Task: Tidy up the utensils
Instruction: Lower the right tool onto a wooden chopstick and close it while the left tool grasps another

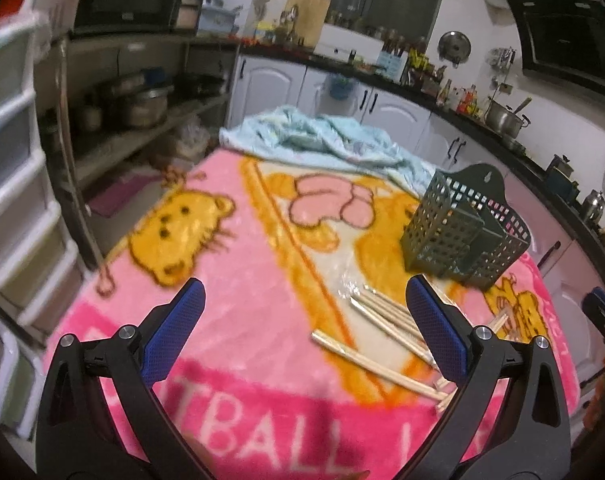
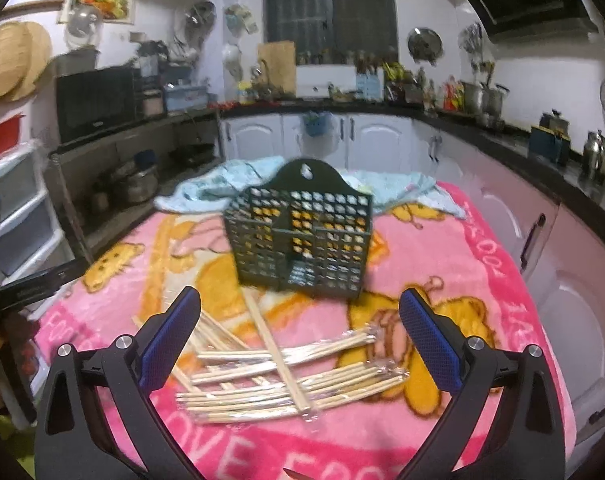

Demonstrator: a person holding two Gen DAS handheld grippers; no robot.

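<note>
Chopsticks (image 2: pixel 286 376) lie loose in the lower middle of my right wrist view, spread on the pink blanket (image 2: pixel 442 264) that covers the surface. Most run left to right across the frame, roughly parallel, some wrapped in clear film. One pair crosses them on a diagonal, its far end toward the holder and its near end down by the bottom of the pile. Which ends are the tips I cannot tell through the blur.

Behind them, at the centre of that frame, stands the dark green holder (image 2: pixel 302 240), upright, its open top facing up and its hanging tab at the back. In the left wrist view the same holder sits at middle right.

Both my tools are empty. The right gripper (image 2: pixel 300 320) has its jaws spread wide above the pile; the left gripper (image 1: pixel 304 312) is equally wide, with only a few sticks reaching in by its right pad.

Risks as I judge them: the sticks overlap, so closing on one may drag or scatter its neighbours, and the slick film could let a bundle slip out. The soft blanket gives little backing for a pinch. The holder looks light, so a stick pushed in at an angle could tip it.
</note>
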